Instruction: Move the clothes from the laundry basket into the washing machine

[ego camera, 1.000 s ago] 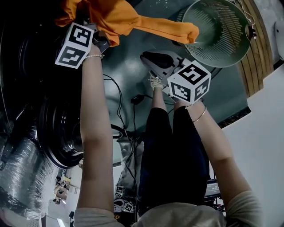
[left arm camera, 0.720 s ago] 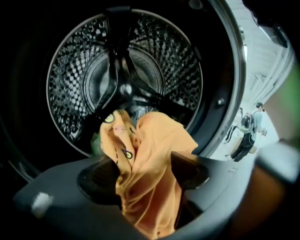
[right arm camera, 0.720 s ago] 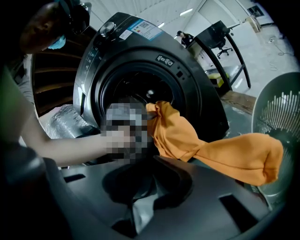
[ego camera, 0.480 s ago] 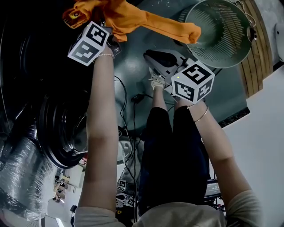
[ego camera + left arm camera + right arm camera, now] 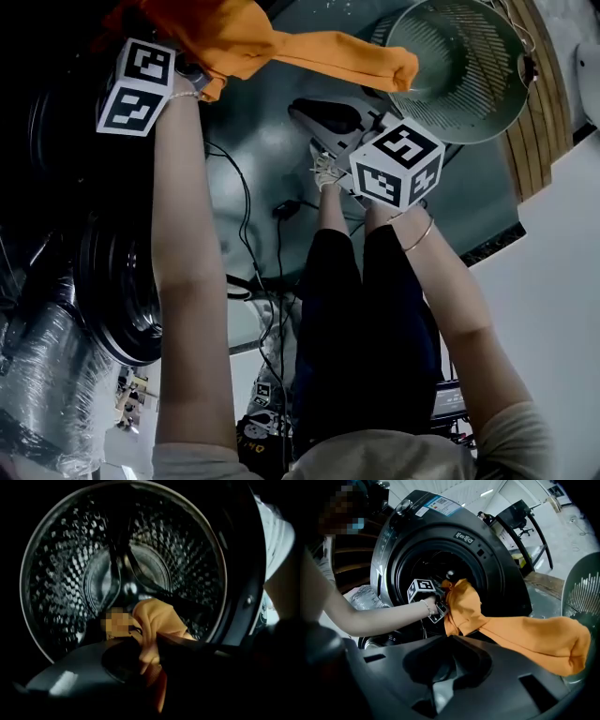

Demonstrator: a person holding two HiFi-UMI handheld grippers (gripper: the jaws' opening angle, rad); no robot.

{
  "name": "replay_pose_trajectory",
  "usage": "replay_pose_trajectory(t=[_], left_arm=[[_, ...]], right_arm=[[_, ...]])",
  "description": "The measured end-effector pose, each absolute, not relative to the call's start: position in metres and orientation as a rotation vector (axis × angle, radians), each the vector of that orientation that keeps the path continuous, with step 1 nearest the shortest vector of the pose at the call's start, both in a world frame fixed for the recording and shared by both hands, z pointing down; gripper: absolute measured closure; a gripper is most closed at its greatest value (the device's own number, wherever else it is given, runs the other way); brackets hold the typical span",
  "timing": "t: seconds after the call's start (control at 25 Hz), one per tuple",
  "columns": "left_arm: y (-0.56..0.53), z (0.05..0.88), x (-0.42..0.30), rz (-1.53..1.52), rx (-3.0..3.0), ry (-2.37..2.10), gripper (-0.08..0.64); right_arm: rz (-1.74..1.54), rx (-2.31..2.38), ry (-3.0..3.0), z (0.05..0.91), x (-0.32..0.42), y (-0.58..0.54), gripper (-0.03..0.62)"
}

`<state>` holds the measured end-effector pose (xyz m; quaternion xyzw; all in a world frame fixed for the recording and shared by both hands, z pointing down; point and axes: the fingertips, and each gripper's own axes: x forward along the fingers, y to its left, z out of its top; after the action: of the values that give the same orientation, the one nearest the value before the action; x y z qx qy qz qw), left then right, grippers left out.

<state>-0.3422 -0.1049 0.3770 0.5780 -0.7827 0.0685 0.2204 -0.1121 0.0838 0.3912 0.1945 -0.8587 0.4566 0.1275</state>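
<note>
An orange garment (image 5: pixel 281 42), soft and crumpled, has one bunched end inside the round open mouth of a dark grey front-loading washing machine (image 5: pixel 487 550), just over the lip of its dimpled steel drum (image 5: pixel 61 564). A long sleeve trails out of the machine. A round, pale green slotted laundry basket (image 5: pixel 469 84) stands upright near the machine's front

Head view steeply downward; both gripper views facing washing machine (image 5: pixel 454 527).
</note>
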Motion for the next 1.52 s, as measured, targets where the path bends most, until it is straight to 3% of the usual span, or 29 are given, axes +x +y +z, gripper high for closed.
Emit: replay_pose_trajectory(t=[0.2, 0.32, 0.64, 0.8, 1.12, 1.52], left_arm=[[-0.119, 0.34, -0.364, 0.134, 1.632, -2.354, 0.476], [-0.12, 0.357, -0.364, 0.198, 1.58, -2.324, 0.461], [-0.093, 0.377, -0.333, 0.169, 1.578, -2.175, 0.208], [-0.058, 0.376, -0.31, 0.182, 1.599, -2.122, 0.198], [0.009, 0.458, -0.249, 0.341, 1.46, -1.91, 0.193], [-0.033, 0.508, -0.226, 0.377, 1.371, -1.836, 0.193]], right_arm=[[1.345, 0.569, -2.488, 0.397, -0.112, 0.084, 0.552], [1.346, 0.562, -2.481, 0.4, -0.113, 0.087, 0.552], [1.371, 0.558, -2.495, 0.393, -0.116, 0.092, 0.552], [1.379, 0.568, -2.492, 0.392, -0.112, 0.093, 0.552], [1.378, 0.589, -2.476, 0.395, -0.096, 0.092, 0.552], [1.429, 0.63, -2.454, 0.405, -0.074, 0.084, 0.552]])
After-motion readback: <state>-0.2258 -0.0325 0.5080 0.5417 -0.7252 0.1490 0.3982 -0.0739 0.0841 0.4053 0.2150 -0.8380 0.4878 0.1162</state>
